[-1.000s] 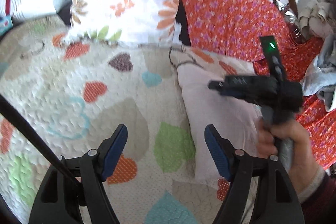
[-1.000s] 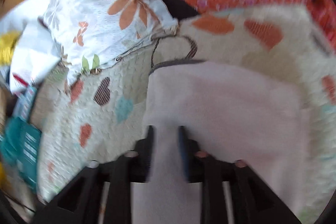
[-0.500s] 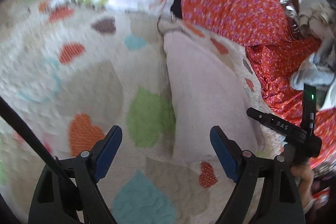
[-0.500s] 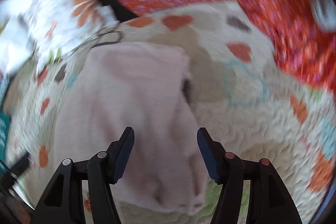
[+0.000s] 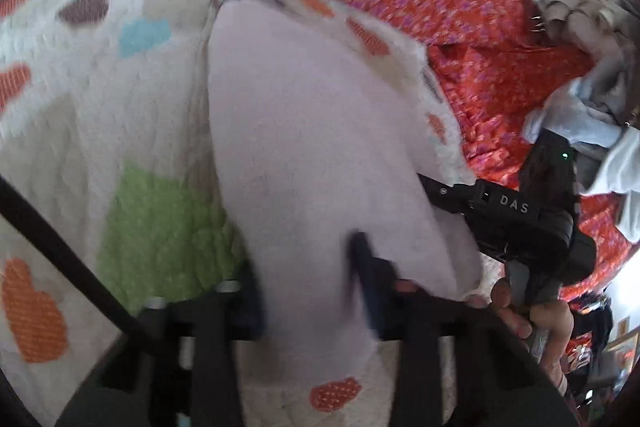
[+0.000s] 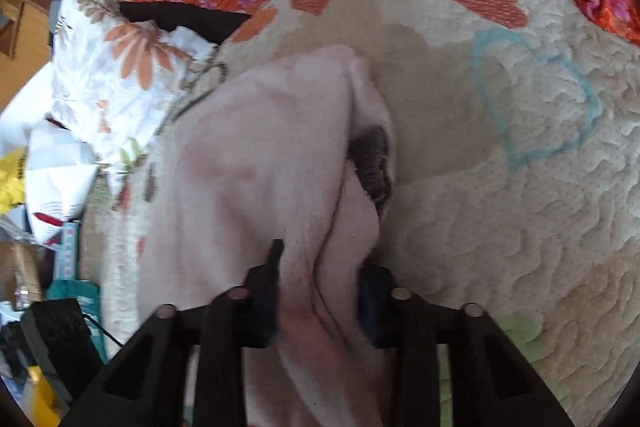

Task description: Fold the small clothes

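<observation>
Left wrist view: left gripper [image 5: 308, 287] closing on the near end of the pale pink garment [image 5: 316, 131], cloth between its fingers, lying lengthwise on the heart-print quilt [image 5: 100, 131]. Right gripper's body [image 5: 516, 219] showing at the right edge beside the garment, a hand [image 5: 532, 319] wrapping its handle.

Right wrist view: right gripper [image 6: 320, 291] closing over bunched pink folds at the near edge, pads pressing cloth.

Risking a catch of only the top layer, letting the lower layers slide and the fold go crooked; possibly snagging quilt too.
</observation>
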Demonstrator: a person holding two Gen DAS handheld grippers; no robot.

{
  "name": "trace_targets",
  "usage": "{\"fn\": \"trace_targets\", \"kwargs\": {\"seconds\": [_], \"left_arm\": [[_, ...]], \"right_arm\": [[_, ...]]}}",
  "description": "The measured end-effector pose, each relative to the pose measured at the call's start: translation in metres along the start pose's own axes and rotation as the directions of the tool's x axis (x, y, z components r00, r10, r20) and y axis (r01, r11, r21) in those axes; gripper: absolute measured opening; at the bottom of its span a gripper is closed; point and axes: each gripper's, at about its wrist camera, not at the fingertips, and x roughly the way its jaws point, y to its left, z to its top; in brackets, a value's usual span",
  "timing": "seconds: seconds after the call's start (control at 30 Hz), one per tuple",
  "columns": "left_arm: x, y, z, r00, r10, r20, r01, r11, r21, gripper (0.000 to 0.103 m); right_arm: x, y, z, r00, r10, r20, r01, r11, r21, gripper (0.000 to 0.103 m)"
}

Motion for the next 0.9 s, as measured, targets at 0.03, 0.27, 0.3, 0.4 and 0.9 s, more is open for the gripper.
{"fn": "trace_targets", "kwargs": {"seconds": [0.03,0.27,0.3,0.4,0.9], "left_arm": [[-0.009,-0.002,0.003,1.0,-0.006,0.011,0.006,1.0,-0.005,0.025],[-0.019,0.017,-0.007,0.987,0.155,-0.041,-0.156,0.988,-0.009,0.044],[-0.013,0.025,-0.012,0.982,0.177,-0.072,-0.179,0.984,-0.02,0.045],[-0.015,0.037,-0.023,0.986,0.15,-0.079,-0.154,0.987,-0.054,0.052],[-0.173,-0.043,-0.076,0.57,0.464,0.679,-0.619,0.785,-0.017,0.103]], "right_arm": [[-0.005,0.004,0.0,0.999,0.038,0.008,-0.038,0.999,0.004,0.031],[-0.005,0.015,-0.014,0.999,-0.018,-0.035,0.017,0.999,-0.043,0.036],[0.0,0.011,-0.017,0.997,-0.063,-0.054,0.061,0.997,-0.042,0.043],[-0.008,0.002,-0.018,0.997,-0.048,-0.052,0.049,0.999,0.008,0.047],[-0.004,0.055,-0.062,0.996,-0.087,-0.031,0.08,0.982,-0.17,0.035]]}}
